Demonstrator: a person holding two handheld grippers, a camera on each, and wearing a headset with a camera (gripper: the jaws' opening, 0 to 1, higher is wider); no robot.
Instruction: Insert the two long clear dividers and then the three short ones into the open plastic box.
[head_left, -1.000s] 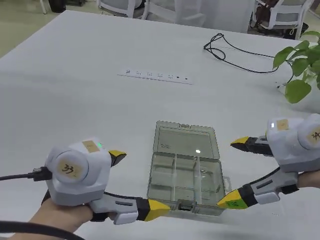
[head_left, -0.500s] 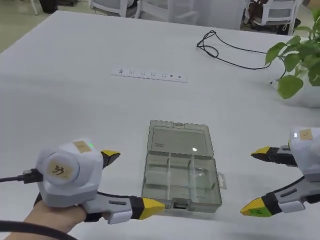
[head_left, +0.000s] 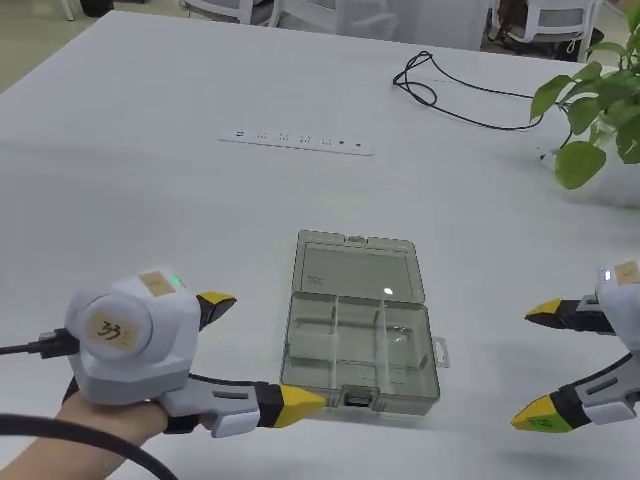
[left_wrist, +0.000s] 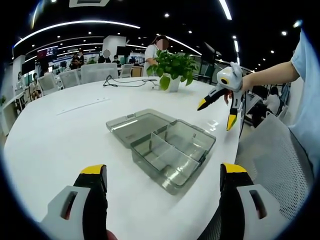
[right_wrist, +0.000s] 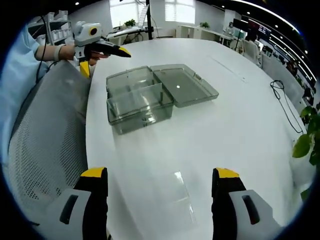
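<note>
Flanking the open plastic box (head_left: 400, 392) at the near edge of the table (head_left: 150, 190) with left gripper (head_left: 262, 350) and right gripper (head_left: 538, 365), jaws apart, empty, likely held clear to check the dividers (head_left: 336, 330) standing inside.

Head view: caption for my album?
Left gripper and right gripper, jaws open, flank an open divided plastic box on a white table.

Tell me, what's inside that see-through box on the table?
Inside the plastic box stand clear dividers, splitting it into compartments that look empty. Its lid lies open, covering nothing. The dividers are clear against clear walls, so their exact count is hard to tell.
</note>
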